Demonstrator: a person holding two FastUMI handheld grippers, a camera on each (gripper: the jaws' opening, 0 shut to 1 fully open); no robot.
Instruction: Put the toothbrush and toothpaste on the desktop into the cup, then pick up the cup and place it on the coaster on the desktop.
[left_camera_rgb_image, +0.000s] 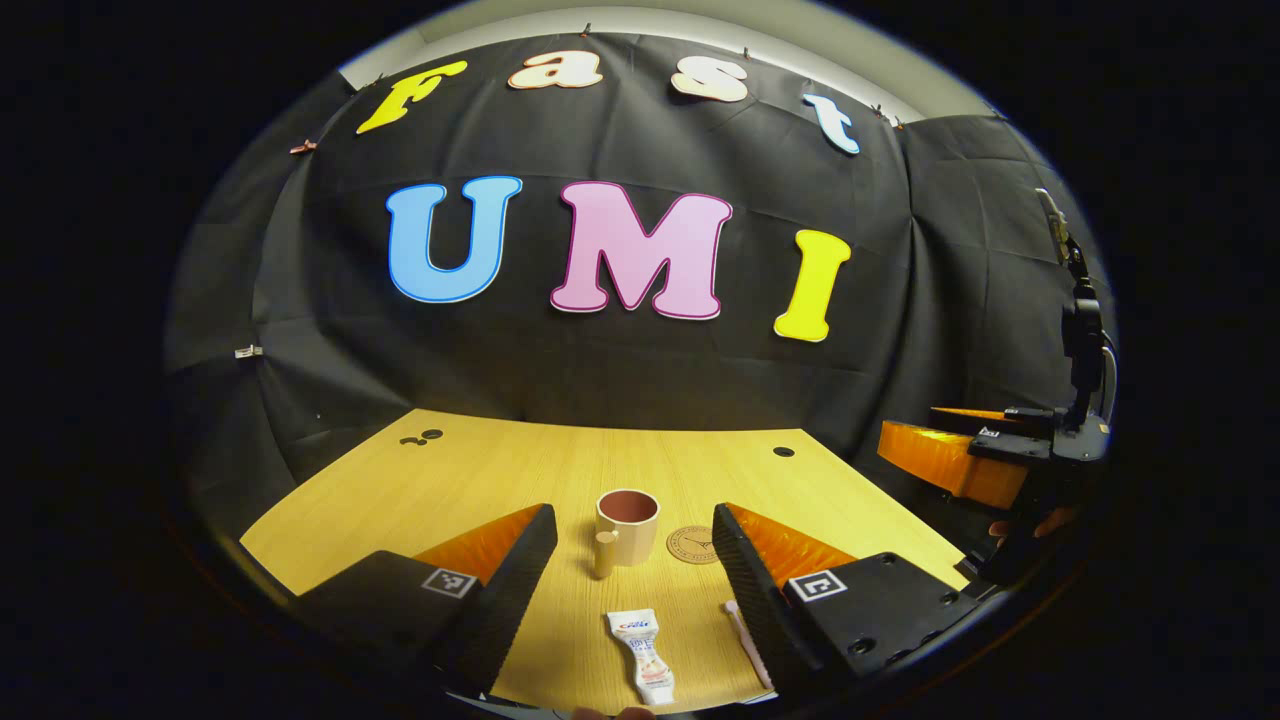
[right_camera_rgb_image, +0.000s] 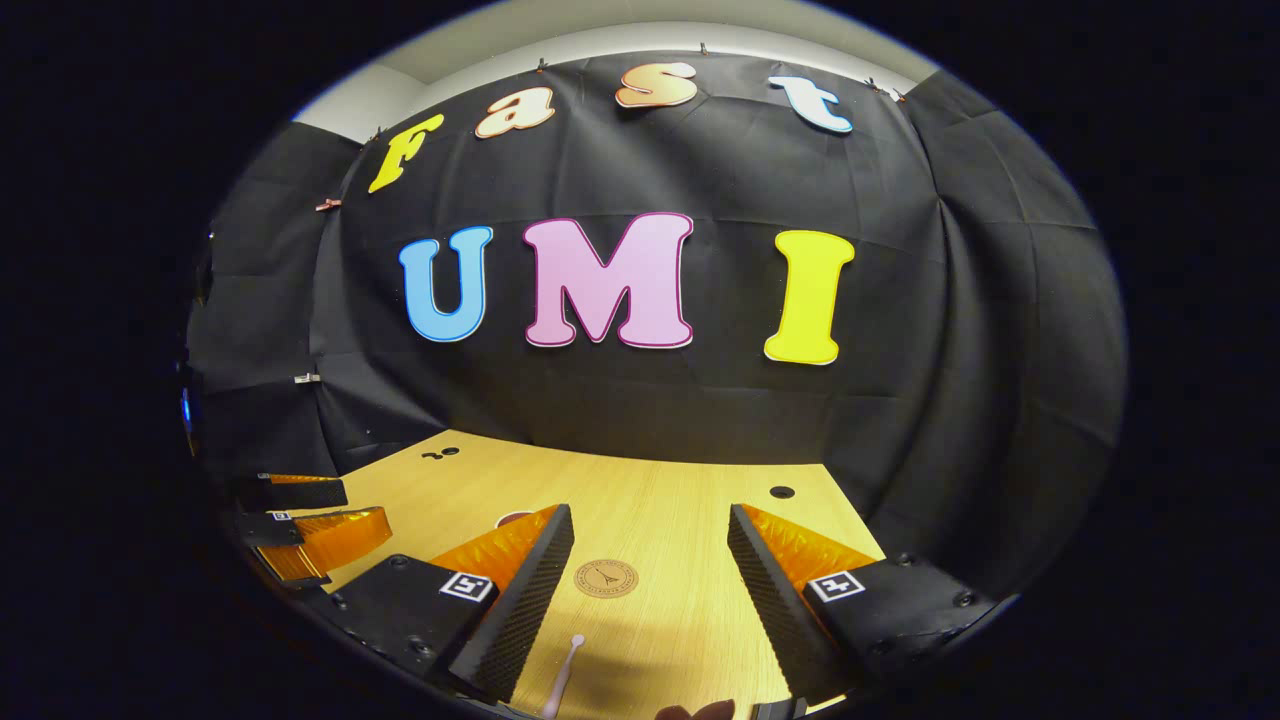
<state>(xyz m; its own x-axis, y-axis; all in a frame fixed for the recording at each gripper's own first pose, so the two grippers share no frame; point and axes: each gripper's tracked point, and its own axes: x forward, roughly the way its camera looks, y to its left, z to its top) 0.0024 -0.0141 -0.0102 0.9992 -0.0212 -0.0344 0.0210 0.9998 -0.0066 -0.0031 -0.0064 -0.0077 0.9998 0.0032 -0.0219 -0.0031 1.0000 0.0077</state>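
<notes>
While both grippers hang over the near edge of the wooden desktop (left_camera_rgb_image: 480, 480), nothing is between either pair of fingers, so both are spread wide and released. In the left gripper view, the left gripper (left_camera_rgb_image: 632, 575) frames the goods: closest in lies the toothpaste (left_camera_rgb_image: 642, 655), a small flat squeezy tube, cap end pointing away, flat on the wood grain. Just right of it is the toothbrush (left_camera_rgb_image: 745, 640), a thin pale stick lying right beside the right finger's ribbed pad. A bit farther back stands the cup (left_camera_rgb_image: 626, 528), upright, chunky and matte cream with a darker reddish inside and a stubby handle facing the camera. Just beside it on the right sits the coaster (left_camera_rgb_image: 691, 544), a flat round disc that looks like cork or wood with a printed ring. Off at the right edge is the other gripper, held up off the table.

In the right gripper view, the right gripper (right_camera_rgb_image: 650, 590) has the toothbrush tip (right_camera_rgb_image: 563, 680) near its left finger and the coaster (right_camera_rgb_image: 606, 578) farther out between the fingers, plus a sliver of the cup rim (right_camera_rgb_image: 512, 519) behind the left finger.
</notes>
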